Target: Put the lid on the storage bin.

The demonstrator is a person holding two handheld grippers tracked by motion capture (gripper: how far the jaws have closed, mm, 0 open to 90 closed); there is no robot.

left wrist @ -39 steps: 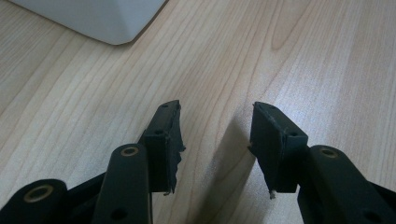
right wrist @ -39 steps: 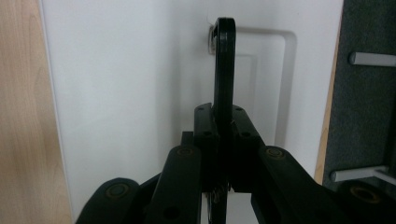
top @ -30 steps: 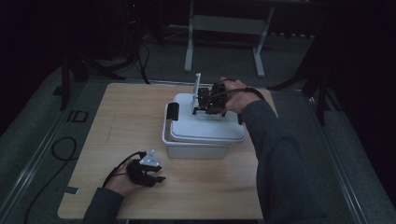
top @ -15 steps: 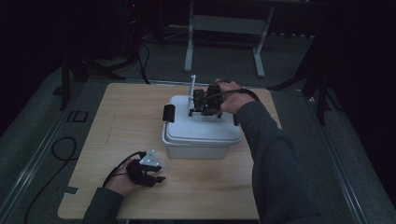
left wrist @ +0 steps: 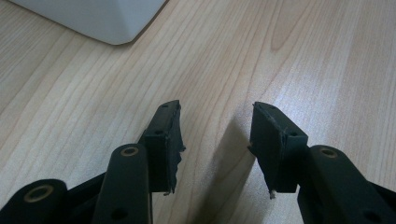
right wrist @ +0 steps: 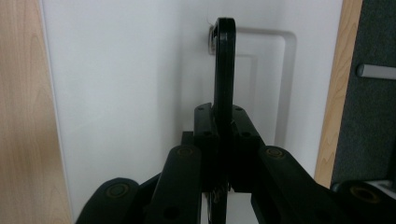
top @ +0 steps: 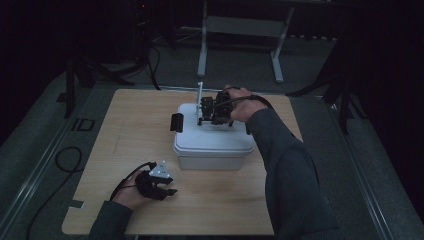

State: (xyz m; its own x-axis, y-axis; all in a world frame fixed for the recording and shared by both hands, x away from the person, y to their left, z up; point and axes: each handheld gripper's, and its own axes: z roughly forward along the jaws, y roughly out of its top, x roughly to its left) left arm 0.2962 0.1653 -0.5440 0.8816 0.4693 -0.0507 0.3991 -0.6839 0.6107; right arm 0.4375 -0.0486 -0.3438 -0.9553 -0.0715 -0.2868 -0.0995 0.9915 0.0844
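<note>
A: Start at the left. What is the left gripper (top: pixel 159 182) doing?

B: It lies low over the bare wood of the bench (top: pixel 125 135), near the front left corner. In the left gripper view its jaws stand apart with nothing but wood grain between them, so it is released.

A: And next to the right of it?

B: The white box (top: pixel 212 150) sits at the middle of the bench, lid on. A black latch (top: pixel 176 122) shows on its left end. A corner of the box shows at the top of the left gripper view, well apart from those jaws.

A: Then the right gripper (top: pixel 214 111)?

B: It is above the lid (right wrist: pixel 130 93), towards the far side. In the right gripper view its jaws are clenched on the black handle (right wrist: pixel 223 65), which stands up from a recess in the lid.
</note>
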